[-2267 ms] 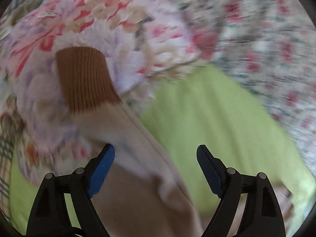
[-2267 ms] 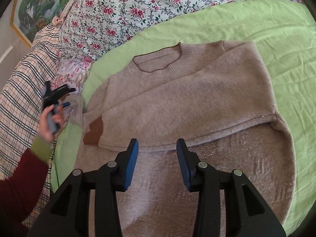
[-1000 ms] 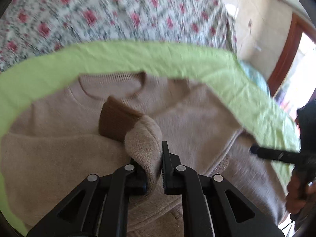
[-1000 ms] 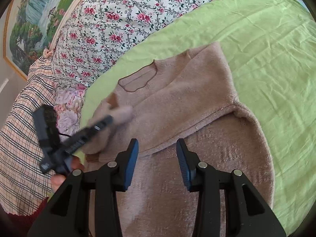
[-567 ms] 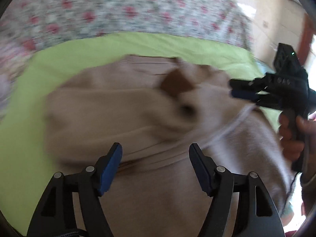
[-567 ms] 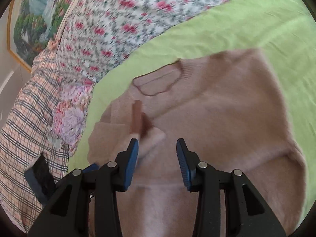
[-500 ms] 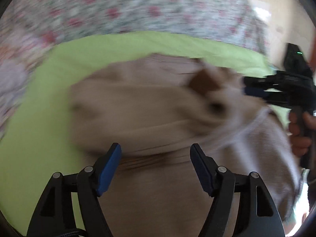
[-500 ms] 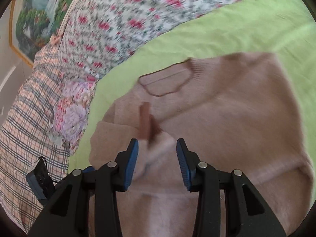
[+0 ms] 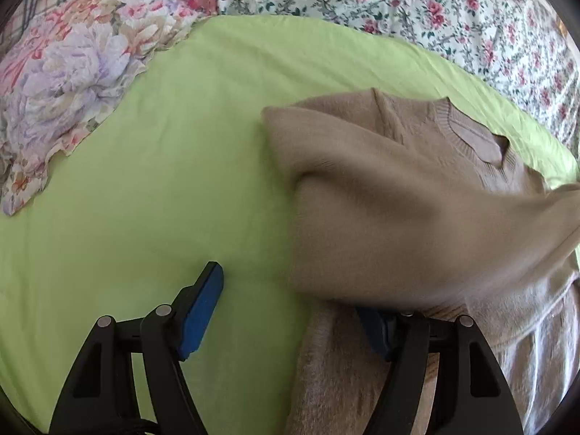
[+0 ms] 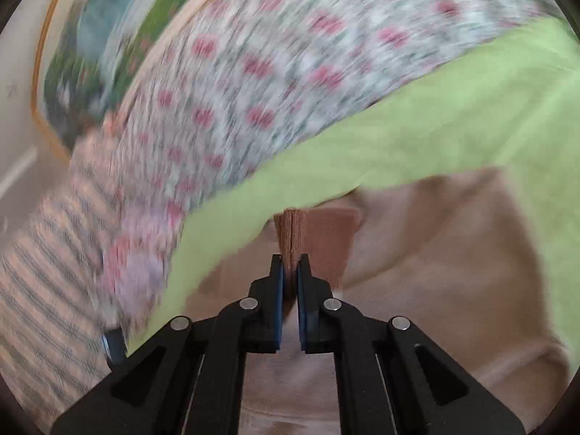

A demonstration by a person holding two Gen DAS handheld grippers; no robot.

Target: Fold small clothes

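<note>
Green bedsheet (image 9: 152, 166) carries the beige sweater (image 9: 398, 188), whose brown cuff (image 10: 319, 239) the right tool (image 10: 289, 272) pinches while the left tool (image 9: 290, 304) gapes wide beside the sweater.

One sweater (image 9: 398, 195), one green sheet (image 9: 163, 181), two floral cushions (image 9: 72, 65) and two grippers (image 9: 290, 311).
</note>
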